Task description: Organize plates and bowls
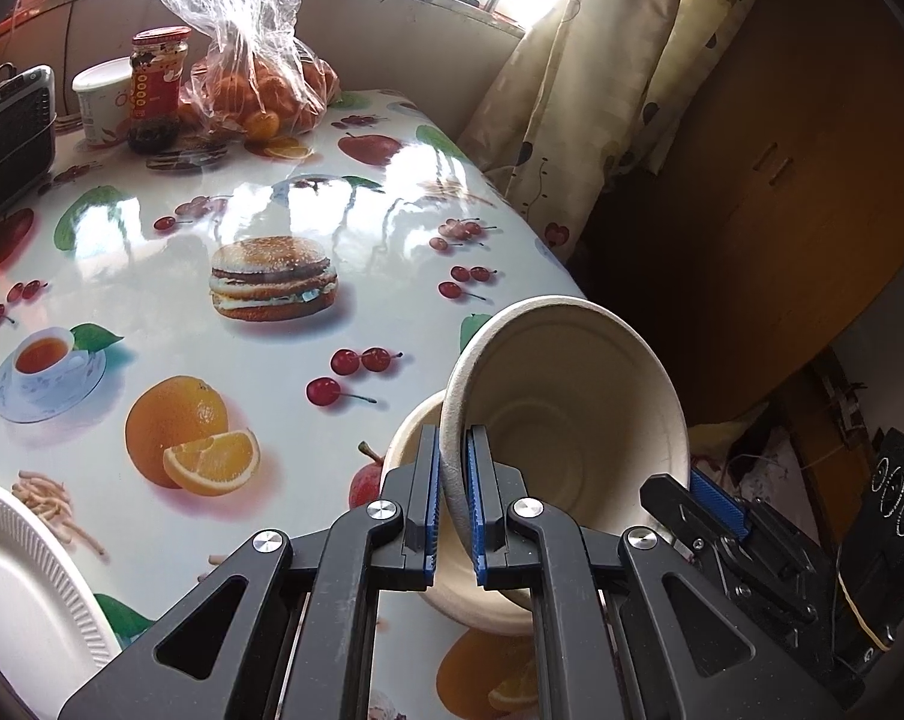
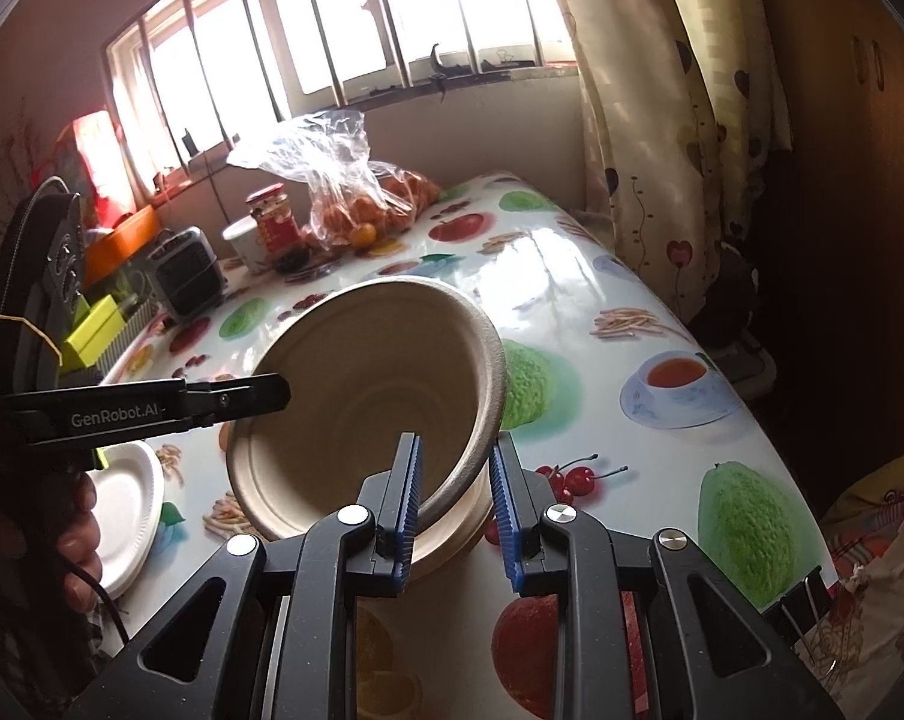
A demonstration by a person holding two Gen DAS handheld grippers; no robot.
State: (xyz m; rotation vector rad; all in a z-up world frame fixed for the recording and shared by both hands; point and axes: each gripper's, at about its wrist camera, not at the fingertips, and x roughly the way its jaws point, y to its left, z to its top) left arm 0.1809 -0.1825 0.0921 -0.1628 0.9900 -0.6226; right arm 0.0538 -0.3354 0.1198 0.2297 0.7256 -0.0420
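Left tongs [image 1: 452,438]: nearly closed, pads clamped on the near rim of the upper bowl [image 1: 571,396], one pad inside the wall and one outside. Right tongs [image 2: 456,443]: also narrow, rim of the same bowl between the pads. The inner pad is seen against the wall; contact at the outer pad is less clear, so the grip is judged held but light.

The upper bowl is carried tilted, mouth turned toward the cameras, with its low edge dipping into the lower bowl [image 1: 407,450]. The lower bowl sits on the table [image 1: 212,228] directly under both tongs, close to the table's near edge.

Risks, as judged:
- One thin pulp bowl is held at two rim points. If the hands are moved unevenly, the rim could be bent or torn, or pulled out of the weaker right grip.
- With this tilt, the low edge could catch on the lower bowl's rim. The lower bowl would then be pushed or tipped, and it could be shoved off the table edge.
- If the bowl is released before it is levelled, it would be left cocked rather than nested, and could roll out.
- The tong tips could get trapped between the two walls if the bowl is seated fully before the grip is opened.

The white plate [image 1: 14,564] lies well to the left of the tongs, untouched. The clutter at the far end is well clear.
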